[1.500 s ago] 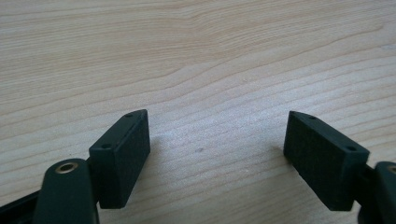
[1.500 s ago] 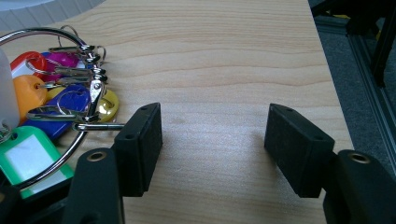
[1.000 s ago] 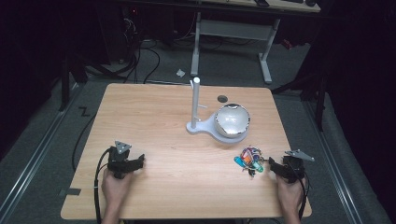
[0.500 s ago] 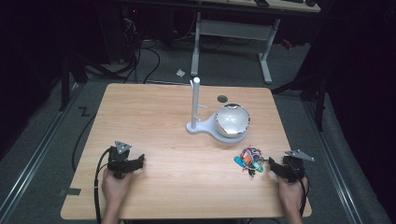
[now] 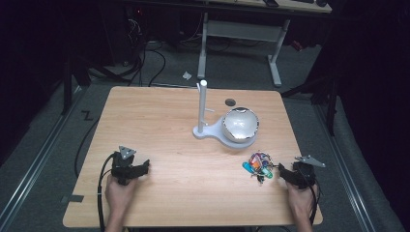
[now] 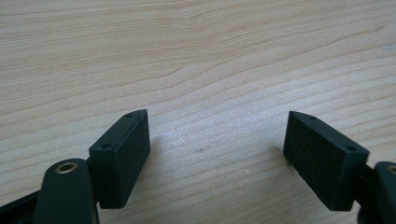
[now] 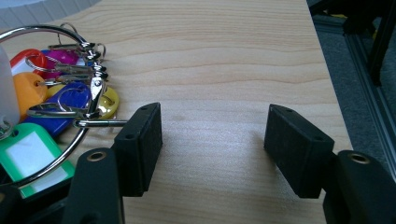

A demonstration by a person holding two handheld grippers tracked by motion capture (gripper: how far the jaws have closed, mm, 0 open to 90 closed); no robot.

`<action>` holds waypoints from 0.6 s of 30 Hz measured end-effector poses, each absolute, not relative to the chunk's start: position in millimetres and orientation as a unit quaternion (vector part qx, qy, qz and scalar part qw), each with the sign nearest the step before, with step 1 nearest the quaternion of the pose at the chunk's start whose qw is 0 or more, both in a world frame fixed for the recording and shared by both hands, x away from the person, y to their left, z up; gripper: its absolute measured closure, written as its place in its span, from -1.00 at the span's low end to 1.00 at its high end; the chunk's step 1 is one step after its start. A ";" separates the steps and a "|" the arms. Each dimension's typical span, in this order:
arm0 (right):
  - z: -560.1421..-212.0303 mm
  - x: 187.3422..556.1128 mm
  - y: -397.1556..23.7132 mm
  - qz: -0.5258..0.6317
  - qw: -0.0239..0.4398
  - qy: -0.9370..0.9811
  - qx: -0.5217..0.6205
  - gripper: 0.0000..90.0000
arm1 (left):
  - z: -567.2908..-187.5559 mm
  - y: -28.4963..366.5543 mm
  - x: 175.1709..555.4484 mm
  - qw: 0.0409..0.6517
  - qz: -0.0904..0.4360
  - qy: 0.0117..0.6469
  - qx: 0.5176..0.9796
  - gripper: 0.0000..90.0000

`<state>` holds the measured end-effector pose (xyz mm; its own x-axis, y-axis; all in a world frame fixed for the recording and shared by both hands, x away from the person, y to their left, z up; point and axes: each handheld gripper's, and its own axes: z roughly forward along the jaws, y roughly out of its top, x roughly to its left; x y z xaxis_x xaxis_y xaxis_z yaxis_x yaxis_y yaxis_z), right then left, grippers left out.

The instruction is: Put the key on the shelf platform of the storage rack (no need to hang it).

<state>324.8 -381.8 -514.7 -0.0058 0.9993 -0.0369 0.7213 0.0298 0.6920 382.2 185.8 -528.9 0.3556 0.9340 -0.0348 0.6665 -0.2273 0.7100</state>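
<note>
Altogether two grippers [image 5: 145, 167] [image 5: 279, 169], one key bunch [image 5: 258, 164].

In the right gripper view the bunch of key tags [image 7: 51, 107] runs off the left edge, so its full count cannot be told, and the green tag [image 7: 32, 158] is partly covered by the black jaw and its arm. A white object [image 7: 7, 93] at the left edge is cut off and blurred; what it is cannot be told. In the high view the tags [image 5: 258, 164] are too small to tell apart, and the person's forearms [image 5: 118, 212] leave at the bottom edge. The room beyond the table [image 5: 159, 125] is too dark to make out.
</note>
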 end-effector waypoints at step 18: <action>-506.3 304.1 -385.9 0.291 0.266 0.644 0.656 -0.08 | -528.9 185.8 382.3 0.326 0.205 0.529 0.756 -0.49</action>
